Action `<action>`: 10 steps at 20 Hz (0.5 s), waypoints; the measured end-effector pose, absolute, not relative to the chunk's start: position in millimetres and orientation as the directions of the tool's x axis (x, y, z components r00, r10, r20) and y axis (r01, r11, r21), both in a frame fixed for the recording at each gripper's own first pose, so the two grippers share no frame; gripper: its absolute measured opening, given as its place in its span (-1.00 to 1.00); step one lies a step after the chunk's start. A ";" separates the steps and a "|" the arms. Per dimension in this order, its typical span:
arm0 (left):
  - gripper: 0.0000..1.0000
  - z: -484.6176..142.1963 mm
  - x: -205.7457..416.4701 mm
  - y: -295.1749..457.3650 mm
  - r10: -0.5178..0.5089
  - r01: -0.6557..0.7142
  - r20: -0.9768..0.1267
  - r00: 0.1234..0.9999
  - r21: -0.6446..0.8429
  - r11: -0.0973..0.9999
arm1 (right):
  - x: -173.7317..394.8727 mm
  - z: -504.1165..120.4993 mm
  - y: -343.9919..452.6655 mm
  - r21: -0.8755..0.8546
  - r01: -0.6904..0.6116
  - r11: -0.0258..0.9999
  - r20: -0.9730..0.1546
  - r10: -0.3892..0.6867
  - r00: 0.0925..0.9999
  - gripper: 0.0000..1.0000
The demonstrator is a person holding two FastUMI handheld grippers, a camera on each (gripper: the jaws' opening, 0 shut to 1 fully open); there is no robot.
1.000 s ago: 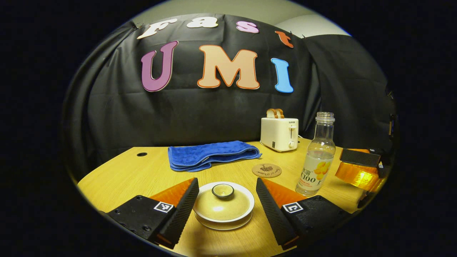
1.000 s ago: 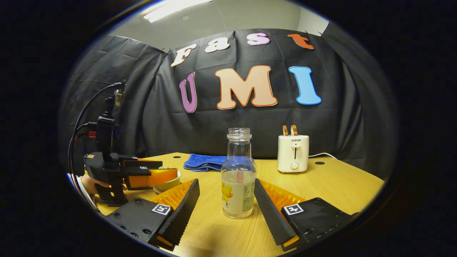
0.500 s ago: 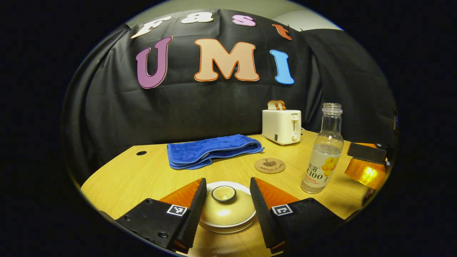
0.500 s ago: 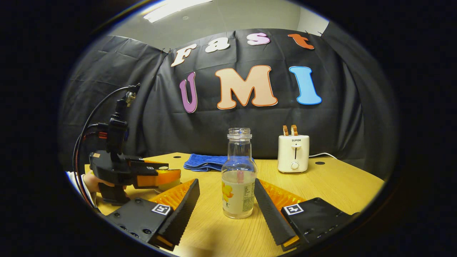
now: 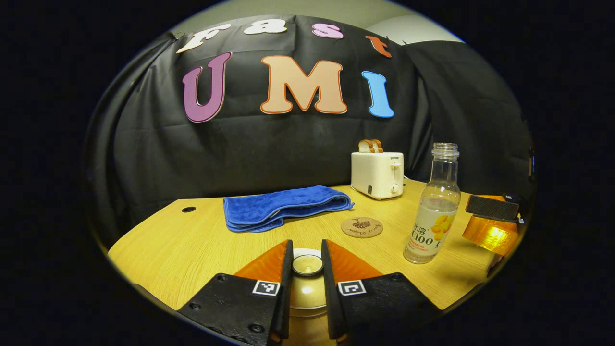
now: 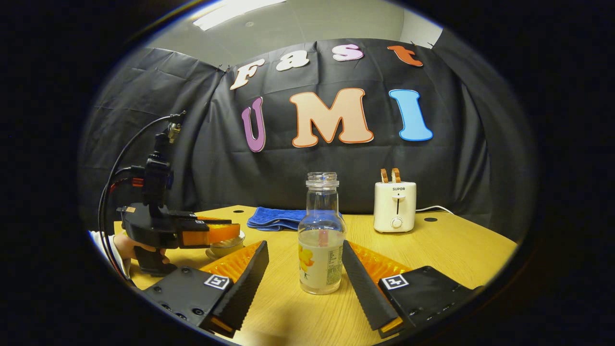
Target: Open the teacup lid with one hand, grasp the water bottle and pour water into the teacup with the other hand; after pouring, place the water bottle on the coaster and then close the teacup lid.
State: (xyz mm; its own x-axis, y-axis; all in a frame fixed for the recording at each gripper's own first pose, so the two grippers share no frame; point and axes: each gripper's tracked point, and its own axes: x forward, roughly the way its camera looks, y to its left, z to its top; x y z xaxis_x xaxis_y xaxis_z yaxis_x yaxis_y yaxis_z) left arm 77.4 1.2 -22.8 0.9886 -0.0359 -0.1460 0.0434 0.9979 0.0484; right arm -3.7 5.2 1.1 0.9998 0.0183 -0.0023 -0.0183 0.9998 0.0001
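Teacup lid [image 5: 307, 269] sits on the teacup at the near edge of the wooden table [image 5: 192, 240], left gripper view. Left gripper [image 5: 306, 264] is clenched on the lid's knob [image 5: 307, 264]; both fingers press its sides. Lid still down on the cup. Cork coaster [image 5: 362, 227] lies just beyond and to the right, bare. Water bottle [image 5: 435, 206] stands upright, capless, right of the coaster, partly filled. Right gripper [image 5: 490, 226] is just beside the bottle at the view's right edge. Folded blue towel [image 5: 283, 207] lies farther back, white toaster [image 5: 377, 174] with bread slices behind the coaster.

Right gripper view: water bottle [image 6: 321, 240] upright on the table, between the right gripper's [image 6: 304, 274] fingers; gaps on both sides, no contact, jaws spread wide. Left gripper [image 6: 211, 233] far left, held by a hand [image 6: 126, 246], sitting over the teacup [image 6: 226, 246]. Towel [image 6: 276, 218] behind the bottle, toaster [image 6: 395, 205] back right.
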 end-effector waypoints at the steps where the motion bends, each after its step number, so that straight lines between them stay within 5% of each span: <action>1: -0.41 -23.0 77.8 2.1 -0.032 0.039 -0.142 0.989 0.047 0.998 | -3.0 0.8 4.5 0.000 -0.012 1.000 -0.002 0.012 1.000 0.95; 10: -0.45 -9.7 68.7 9.6 -0.006 0.006 -0.064 0.998 0.007 1.000 | 13.4 -1.9 -3.3 0.000 0.013 1.000 -0.010 -0.013 1.000 0.92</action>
